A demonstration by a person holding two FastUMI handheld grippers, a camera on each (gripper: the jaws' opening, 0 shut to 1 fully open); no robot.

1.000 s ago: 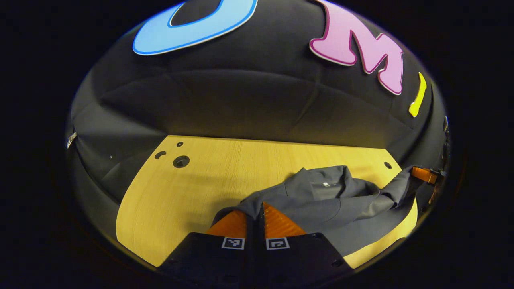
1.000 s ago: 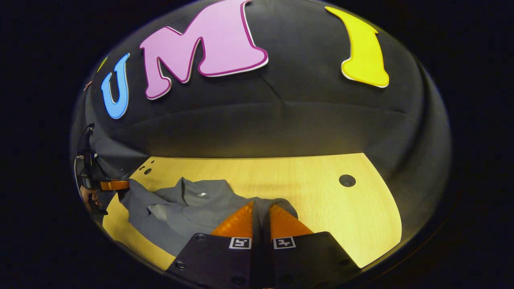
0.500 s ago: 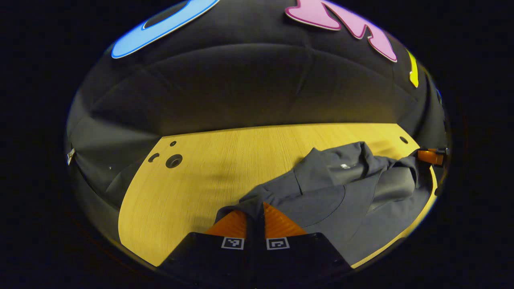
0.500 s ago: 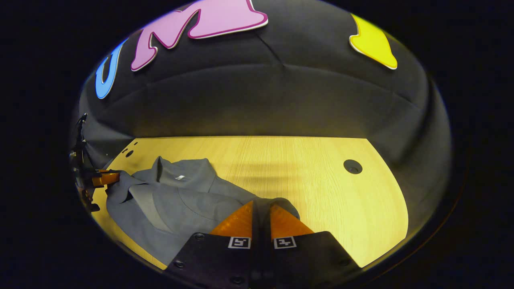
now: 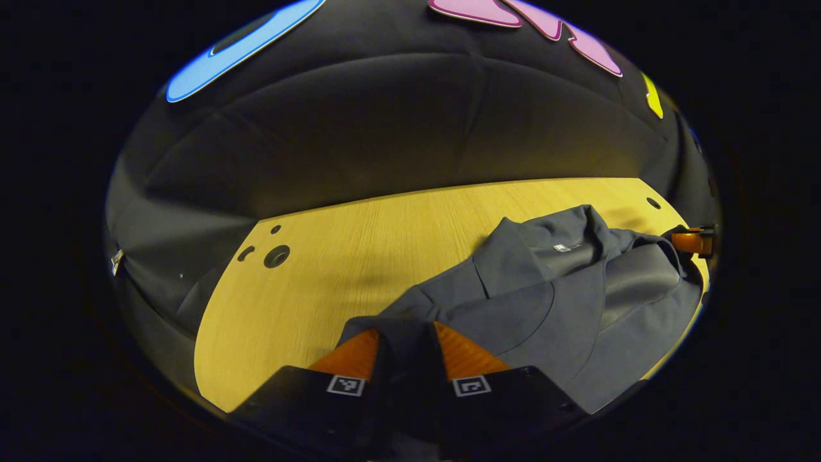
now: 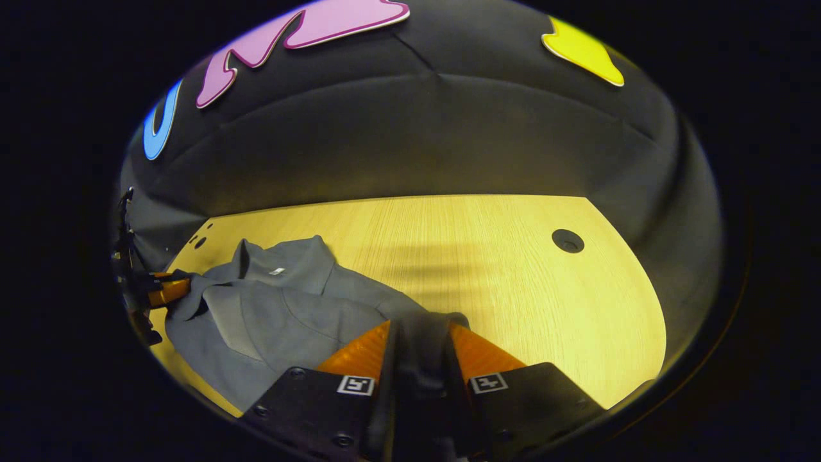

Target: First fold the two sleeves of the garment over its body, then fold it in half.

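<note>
A grey collared garment (image 5: 564, 295) lies on the wooden table (image 5: 333, 276), with its collar and white label toward the back wall. Folded panels lie over its body. My left gripper (image 5: 407, 330) is open at the garment's near left corner, and cloth lies loose between its orange fingers. My right gripper (image 6: 420, 324) is also open, over the near right corner of the garment (image 6: 282, 314), with cloth in the gap. In the left gripper view, the right gripper (image 5: 689, 240) sits at the garment's far right edge. In the right gripper view, the left gripper (image 6: 163, 292) sits at the far left edge.
The table has round holes: a cluster at its left end (image 5: 276, 256) and one at its right end (image 6: 567, 240). Bare wood (image 6: 513, 276) stretches to the right of the garment and behind it. The black cloth wall closes off the back.
Both grippers came down to the table with the garment's corners and opened, letting the cloth go. The garment now lies flatter and more spread out.
</note>
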